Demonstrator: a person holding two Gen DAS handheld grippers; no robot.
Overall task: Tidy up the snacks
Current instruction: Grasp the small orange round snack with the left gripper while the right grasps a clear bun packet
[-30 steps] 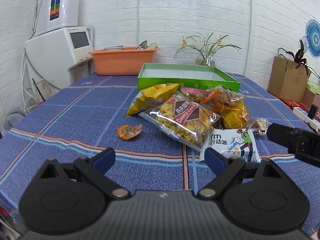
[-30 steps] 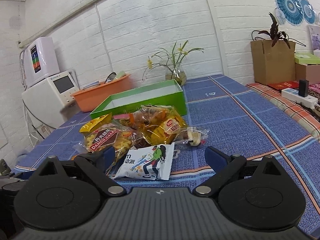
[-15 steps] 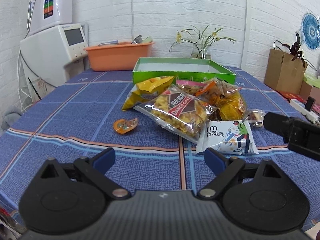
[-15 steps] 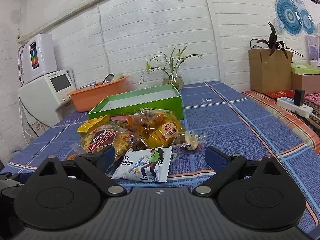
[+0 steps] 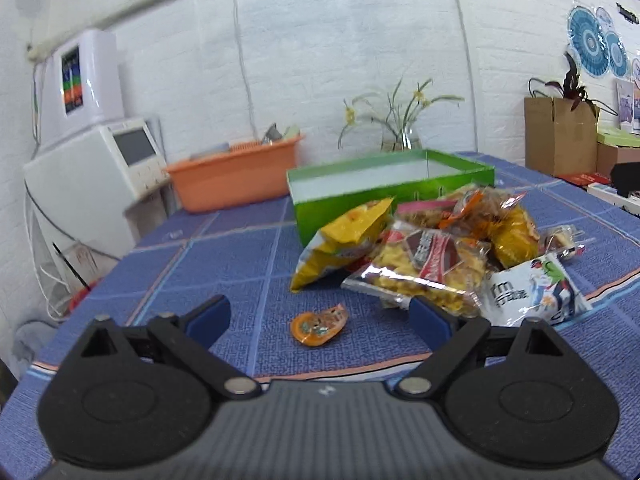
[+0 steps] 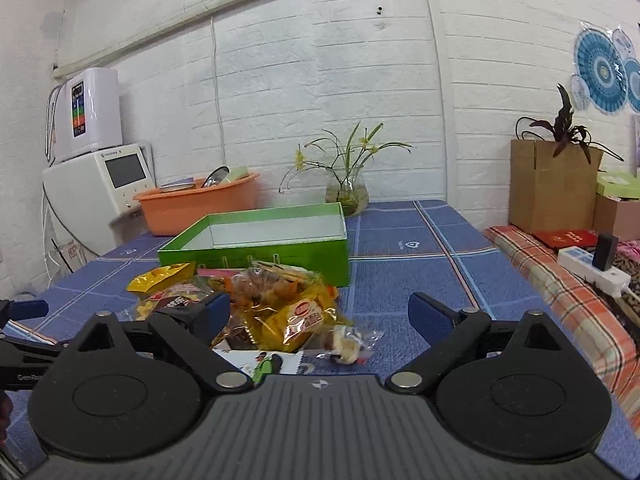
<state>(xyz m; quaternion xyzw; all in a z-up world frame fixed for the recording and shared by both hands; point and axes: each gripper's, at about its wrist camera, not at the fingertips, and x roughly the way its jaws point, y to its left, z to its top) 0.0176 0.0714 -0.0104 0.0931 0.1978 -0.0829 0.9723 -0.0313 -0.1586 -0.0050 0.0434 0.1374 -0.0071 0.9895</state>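
Observation:
A heap of snack bags lies on the blue tablecloth in front of an empty green box (image 5: 394,180) (image 6: 256,236). In the heap are a yellow chip bag (image 5: 340,246), a clear bag of yellow snacks (image 5: 424,272), an orange-yellow bag (image 6: 296,312), a white packet (image 5: 532,288) and a small wrapped sweet (image 6: 348,344). A small orange packet (image 5: 318,326) lies apart, just ahead of my left gripper (image 5: 320,318), which stands open and holds nothing. My right gripper (image 6: 320,312) is open above the near edge of the heap, holding nothing.
An orange basin (image 5: 236,176) and a white appliance (image 5: 92,160) stand at the back left. A glass vase with flowers (image 6: 346,188) is behind the box. To the right are a brown paper bag (image 6: 552,184) and a power strip (image 6: 592,268) on plaid fabric.
My left gripper has shifted and rolled, so the small orange packet now lies centred between its fingers. My right gripper has risen and come closer over the heap. Both stay open.

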